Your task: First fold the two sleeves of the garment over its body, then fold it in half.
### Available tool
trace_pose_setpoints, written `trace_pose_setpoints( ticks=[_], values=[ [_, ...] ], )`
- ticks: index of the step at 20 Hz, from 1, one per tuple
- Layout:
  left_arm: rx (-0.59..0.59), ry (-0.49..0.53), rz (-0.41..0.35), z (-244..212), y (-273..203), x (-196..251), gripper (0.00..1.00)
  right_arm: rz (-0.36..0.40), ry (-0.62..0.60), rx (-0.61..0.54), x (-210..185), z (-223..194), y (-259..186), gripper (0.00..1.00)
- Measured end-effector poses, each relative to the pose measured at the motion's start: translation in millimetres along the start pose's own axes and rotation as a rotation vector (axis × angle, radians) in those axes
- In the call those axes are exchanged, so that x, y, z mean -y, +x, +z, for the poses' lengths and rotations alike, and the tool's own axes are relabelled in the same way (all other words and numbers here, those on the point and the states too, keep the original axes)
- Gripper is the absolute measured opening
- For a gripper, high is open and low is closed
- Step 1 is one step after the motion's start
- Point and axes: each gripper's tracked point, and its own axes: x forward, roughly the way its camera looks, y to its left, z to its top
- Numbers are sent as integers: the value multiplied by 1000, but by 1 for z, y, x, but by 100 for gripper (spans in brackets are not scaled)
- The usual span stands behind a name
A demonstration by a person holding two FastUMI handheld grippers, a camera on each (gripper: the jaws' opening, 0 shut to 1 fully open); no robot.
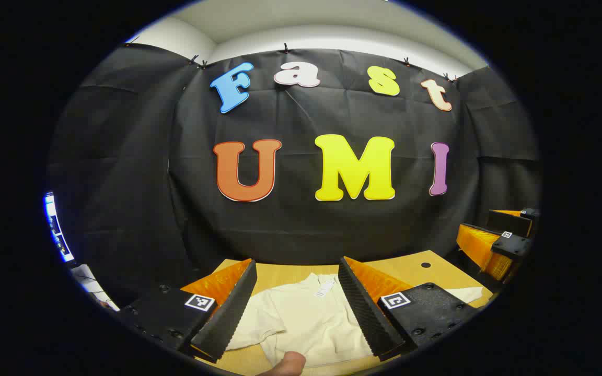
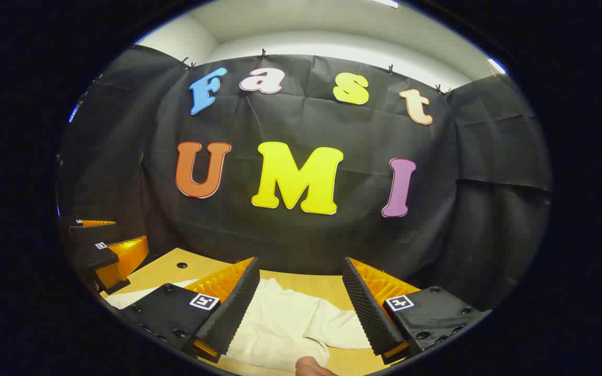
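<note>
A black cloth wall closes the back of the booth, and in front of it stands a light wooden bench (image 1: 411,263) with a small dark hole near its far edge. On the bench lies a cream short-sleeved T-shirt (image 1: 306,318), spread flat with its neck label (image 1: 325,287) turned toward the wall. One short sleeve (image 1: 256,324) sticks out to the side in the left gripper view, and the other sleeve (image 2: 340,329) does the same in the right gripper view, so both sleeves lie away from the body and the garment is not folded in half.

The left gripper (image 1: 301,318) hangs above the shirt with its fingers spread wide and nothing between them. The right gripper (image 2: 301,318) hangs in the same way, wide apart and empty. Probably both are held high and side by side so that each faces its own half of the shirt.

The near hem of the shirt is cut off at the bottom of both views. A rounded fingertip (image 1: 288,363) of the person shows there. How smooth the cloth lies under the fingers is hard to judge.
</note>
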Motion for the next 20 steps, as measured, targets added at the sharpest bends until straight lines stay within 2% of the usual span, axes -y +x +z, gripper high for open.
trace_pose_setpoints(
  ticks=[15,20],
  values=[
    [-13,1,-39,-4,13,22,99,-21,1,-3,21,-5,11,99],
    [-5,5,-41,0,18,30,99,-83,45,-25,56,-17,21,99]
  ],
)
